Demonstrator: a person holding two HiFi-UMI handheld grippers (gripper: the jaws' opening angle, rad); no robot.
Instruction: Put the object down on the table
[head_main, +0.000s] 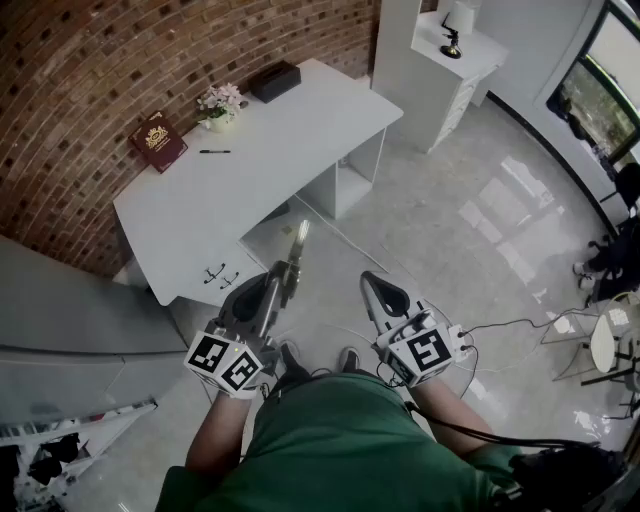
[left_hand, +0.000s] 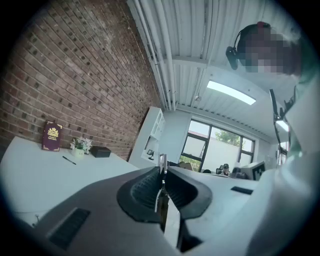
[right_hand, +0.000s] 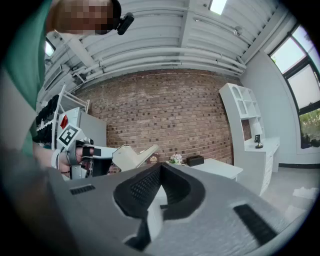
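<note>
My left gripper is shut on a thin, pale flat object that sticks out past its tips toward the white table. In the left gripper view the object shows edge-on between the closed jaws of the left gripper. My right gripper hangs beside it over the floor, jaws together with nothing in them. The right gripper view shows the right gripper's tips meeting and, at the left, the left gripper with the object's tip. Both grippers are short of the table.
On the table lie a red book, a pen, a small flower pot and a black box. A grey cabinet stands at the left and a white shelf unit behind. Cables run across the shiny floor.
</note>
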